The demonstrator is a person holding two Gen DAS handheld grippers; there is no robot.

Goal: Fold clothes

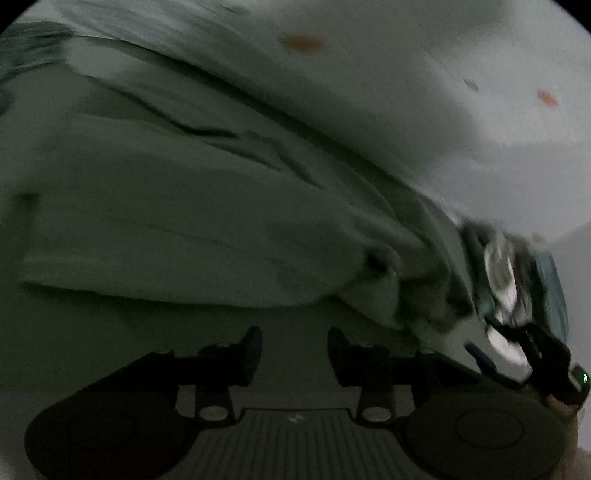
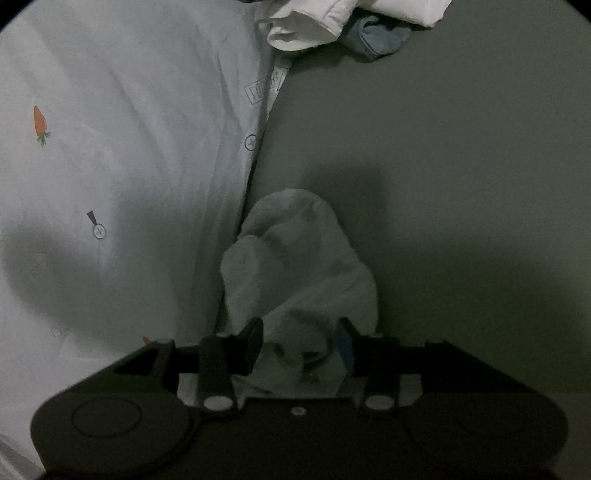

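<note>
In the left wrist view a pale green garment (image 1: 177, 221) lies creased and partly doubled over on the grey-green surface (image 1: 92, 332). My left gripper (image 1: 295, 356) is just short of its near edge, open, with only bare surface between the fingers. At the right edge the right gripper (image 1: 532, 343) shows, blurred, by the garment's bunched end. In the right wrist view a crumpled pale cloth (image 2: 295, 266) lies in a lump. Its near end sits between the fingers of my right gripper (image 2: 301, 345), which stand apart from it, open.
A white shirt with a carrot print (image 2: 110, 147), buttons and a label covers the left of the right wrist view, and also appears as the white shirt (image 1: 406, 74). A white garment (image 2: 314, 22) and a blue denim piece (image 2: 376, 38) lie at the far end. Grey-green surface (image 2: 443, 184) spreads right.
</note>
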